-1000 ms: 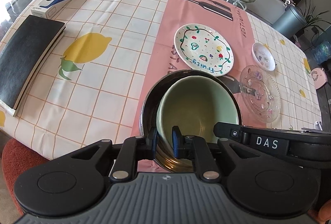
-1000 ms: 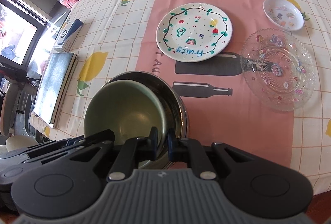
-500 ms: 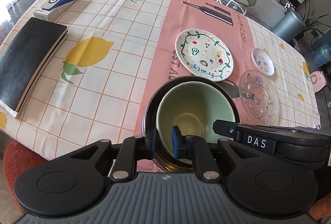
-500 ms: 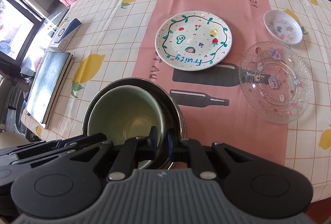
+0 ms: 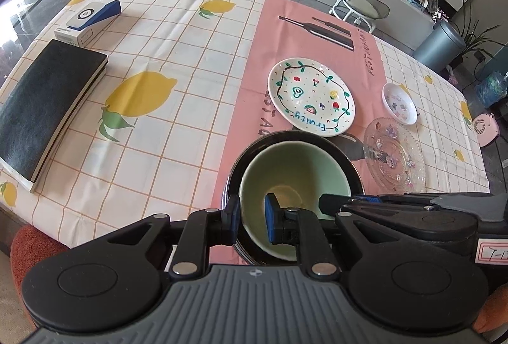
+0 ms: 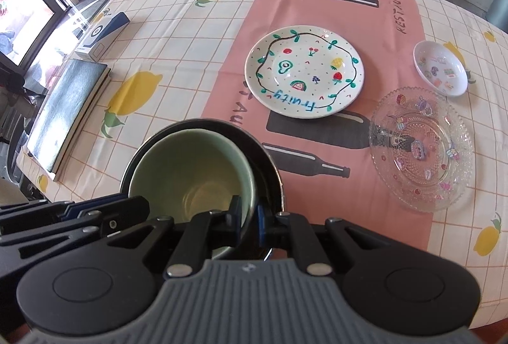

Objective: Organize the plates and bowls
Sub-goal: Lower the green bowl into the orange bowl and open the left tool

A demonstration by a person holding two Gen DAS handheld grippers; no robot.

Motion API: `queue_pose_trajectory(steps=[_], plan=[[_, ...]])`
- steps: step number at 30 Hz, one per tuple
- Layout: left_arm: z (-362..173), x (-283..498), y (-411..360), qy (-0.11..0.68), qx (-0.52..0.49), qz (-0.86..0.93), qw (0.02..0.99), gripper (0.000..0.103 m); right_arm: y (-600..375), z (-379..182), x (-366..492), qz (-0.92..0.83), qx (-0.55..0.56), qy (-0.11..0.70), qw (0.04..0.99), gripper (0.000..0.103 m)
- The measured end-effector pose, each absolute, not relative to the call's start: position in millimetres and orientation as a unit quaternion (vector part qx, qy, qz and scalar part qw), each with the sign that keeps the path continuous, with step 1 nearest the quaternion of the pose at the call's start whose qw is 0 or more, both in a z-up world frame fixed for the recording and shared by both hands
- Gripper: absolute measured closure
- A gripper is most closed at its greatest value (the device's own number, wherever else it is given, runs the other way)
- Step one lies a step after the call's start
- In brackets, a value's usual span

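Note:
A pale green bowl (image 5: 295, 166) (image 6: 190, 166) sits tilted inside a wider steel bowl (image 5: 349, 163) (image 6: 268, 159) at the near edge of the table. My left gripper (image 5: 252, 218) straddles the green bowl's left rim. My right gripper (image 6: 248, 218) straddles its right rim. Both pairs of jaws are opening, with the rim still between the pads. Beyond the bowls lie a white "Fruity" plate (image 5: 311, 99) (image 6: 304, 74), a clear glass plate (image 5: 393, 153) (image 6: 419, 150) and a small white dish (image 5: 399, 107) (image 6: 439, 67).
A black notebook (image 5: 47, 109) and a blue and white box (image 5: 87, 18) lie on the left of the lemon-print tablecloth. A stool (image 5: 362, 5) and a grey bin (image 5: 439, 45) stand past the far edge. The table's front edge is just below the bowls.
Both views have tipped slightly, so the plates sit a little lower in the picture. The green bowl stays in the steel bowl, and the gaps between the pads look barely wider.

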State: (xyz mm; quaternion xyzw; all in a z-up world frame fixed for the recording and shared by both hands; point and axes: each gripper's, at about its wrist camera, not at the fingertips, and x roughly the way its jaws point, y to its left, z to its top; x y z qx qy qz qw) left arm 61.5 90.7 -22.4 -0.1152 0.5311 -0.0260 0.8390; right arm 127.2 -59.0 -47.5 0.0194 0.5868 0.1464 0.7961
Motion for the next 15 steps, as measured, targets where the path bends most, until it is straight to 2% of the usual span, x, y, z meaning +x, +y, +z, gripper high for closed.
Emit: queue_pose_trajectory(steps=[2, 7, 10, 13, 15], plan=[[-20.7, 62.7, 91.2, 0.528, -0.114, -0.025, 0.841, 0.082, -57.3, -46.3, 126.0, 0.151, 0.017, 0.586, 0.796, 0.085], [-19.9, 62.1, 94.1, 0.521, -0.130, -0.033, 0.843, 0.082, -58.4, -44.9, 126.1, 0.154, 0.023, 0.586, 0.796, 0.082], [-16.7, 60.8, 93.6, 0.512, -0.131, -0.040, 0.848, 0.082, -60.9, -39.7, 124.8, 0.161, 0.033, 0.579, 0.798, 0.071], [-10.9, 59.5, 92.7, 0.495, -0.128, -0.050, 0.858, 0.081, -62.0, -29.4, 121.5, 0.168, 0.031, 0.563, 0.809, 0.068], [-7.3, 58.3, 95.2, 0.479, -0.131, -0.055, 0.866, 0.074, -64.4, -22.1, 118.9, 0.171, 0.034, 0.548, 0.818, 0.066]])
